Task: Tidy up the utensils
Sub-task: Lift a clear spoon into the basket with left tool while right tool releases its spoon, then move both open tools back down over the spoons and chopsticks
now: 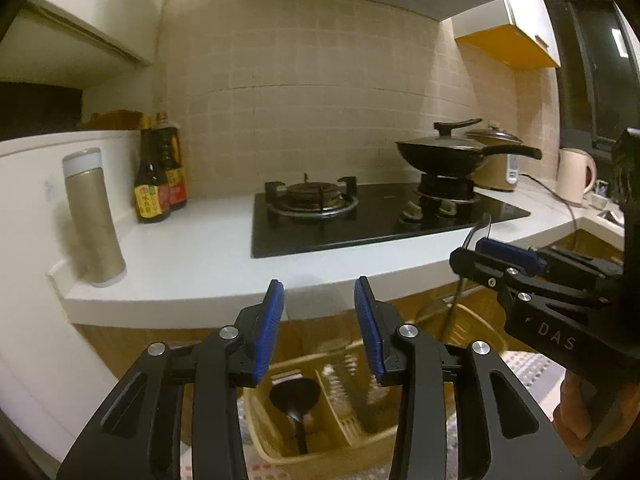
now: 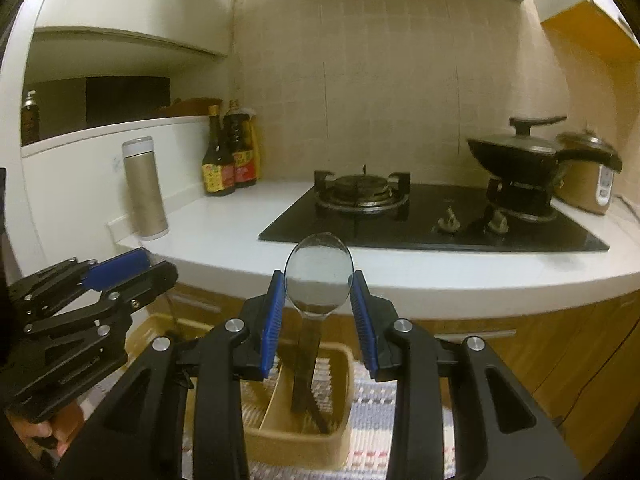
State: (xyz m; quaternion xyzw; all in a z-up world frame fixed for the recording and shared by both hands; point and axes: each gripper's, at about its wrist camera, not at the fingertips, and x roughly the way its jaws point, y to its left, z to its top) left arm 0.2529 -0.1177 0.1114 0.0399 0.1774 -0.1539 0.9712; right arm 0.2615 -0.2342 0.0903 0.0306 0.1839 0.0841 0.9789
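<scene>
White counter (image 2: 224, 236) runs across a tiled kitchen, with a beige basket (image 2: 340, 364) on a woven mat below its edge. At the far left of the counter stands a gold flask (image 2: 144, 188), then two sauce bottles (image 2: 228, 152), then the black hob (image 2: 432, 220) with a lidded wok (image 2: 520, 152) on its right burner and a rice cooker behind that. Lower down, the left gripper (image 1: 319, 320) hovers over the basket with its jaws partly apart and nothing between the pads; through the gap a black ladle (image 1: 294, 396) lies in the basket's left compartment. To its right, the right gripper (image 2: 319, 312) holds a metal spoon (image 2: 319, 276) by the bowl, its blue pads pressing the bowl's two edges while the handle hangs down into the basket's right compartment, where another dark utensil seems to lean, though I cannot tell what it is. The step in hand looks like lowering the spoon into that compartment. The main risk is the grip itself: a smooth, curved bowl pinched only at its rim could pivot or slip between the pads, so the spoon may swing or drop early. Its handle could also catch on the divider or on the utensil already there and tip the light basket. The two grippers are near each other, so a sideways drift could knock them together.
</scene>
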